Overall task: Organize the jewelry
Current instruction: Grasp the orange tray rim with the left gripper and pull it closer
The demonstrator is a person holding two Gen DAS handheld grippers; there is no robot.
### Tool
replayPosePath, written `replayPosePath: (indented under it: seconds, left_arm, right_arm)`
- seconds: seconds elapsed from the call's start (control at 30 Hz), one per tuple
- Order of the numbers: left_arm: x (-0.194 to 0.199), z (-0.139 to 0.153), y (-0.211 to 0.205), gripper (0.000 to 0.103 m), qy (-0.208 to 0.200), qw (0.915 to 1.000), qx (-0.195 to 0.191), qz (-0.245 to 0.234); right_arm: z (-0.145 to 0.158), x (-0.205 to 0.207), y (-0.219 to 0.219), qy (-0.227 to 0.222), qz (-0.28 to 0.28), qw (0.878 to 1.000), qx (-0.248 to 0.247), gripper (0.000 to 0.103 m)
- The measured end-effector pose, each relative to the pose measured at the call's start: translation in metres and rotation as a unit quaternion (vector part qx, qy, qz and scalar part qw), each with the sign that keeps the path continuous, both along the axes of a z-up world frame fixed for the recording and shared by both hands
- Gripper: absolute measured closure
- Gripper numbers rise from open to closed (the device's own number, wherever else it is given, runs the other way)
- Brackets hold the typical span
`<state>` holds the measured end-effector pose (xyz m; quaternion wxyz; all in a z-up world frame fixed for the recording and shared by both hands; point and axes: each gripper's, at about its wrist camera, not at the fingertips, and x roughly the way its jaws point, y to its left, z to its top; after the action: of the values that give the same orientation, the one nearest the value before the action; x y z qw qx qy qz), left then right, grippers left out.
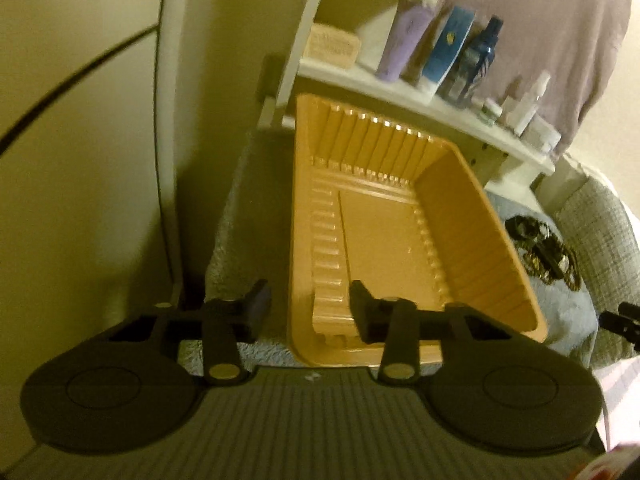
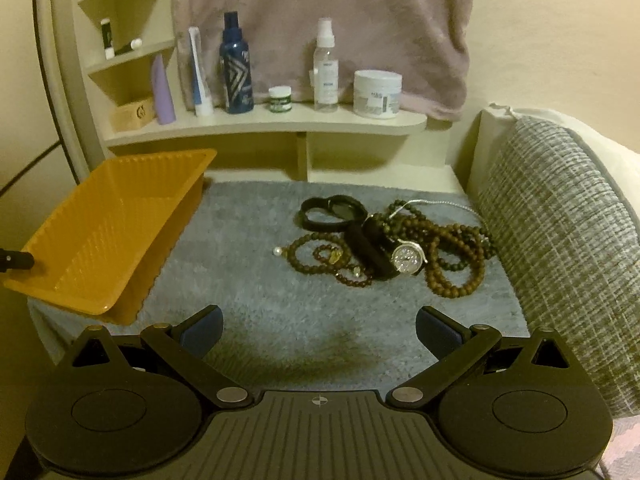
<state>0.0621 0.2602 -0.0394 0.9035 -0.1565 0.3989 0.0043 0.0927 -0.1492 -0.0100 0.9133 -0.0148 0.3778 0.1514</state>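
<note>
Brown bead necklaces [image 2: 452, 252] lie tangled in one heap with one watch [image 2: 406, 259] and one black band [image 2: 332, 212] on the grey mat [image 2: 248, 280]; strand count cannot be told. One orange tray [image 2: 108, 232] stands tilted at the mat's left. The left gripper [image 1: 308, 308] straddles the tray's near corner wall, jaws part-closed, contact unclear. The right gripper [image 2: 318, 334] hovers short of the heap, jaws wide apart.

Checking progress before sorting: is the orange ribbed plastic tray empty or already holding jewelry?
Empty. The orange ribbed plastic tray shows only bare floor; the tangled beads and watch lie outside on the grey mat.
</note>
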Motion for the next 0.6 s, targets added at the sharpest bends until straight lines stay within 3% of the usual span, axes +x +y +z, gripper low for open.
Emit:
replayPosePath:
  seconds: [0.23, 0.6]
  left_arm:
    - [0.015, -0.015, 0.002, 0.083, 0.035, 0.9992, -0.008, -0.019]
    - [0.029, -0.019, -0.005, 0.087, 0.068, 0.9972, 0.004, -0.03]
  right_arm:
    - [-0.007, 0.009, 0.007, 0.013, 0.005, 1.0, -0.009, 0.001]
    - [-0.013, 0.014, 0.007, 0.017, 0.01, 1.0, -0.003, 0.001]
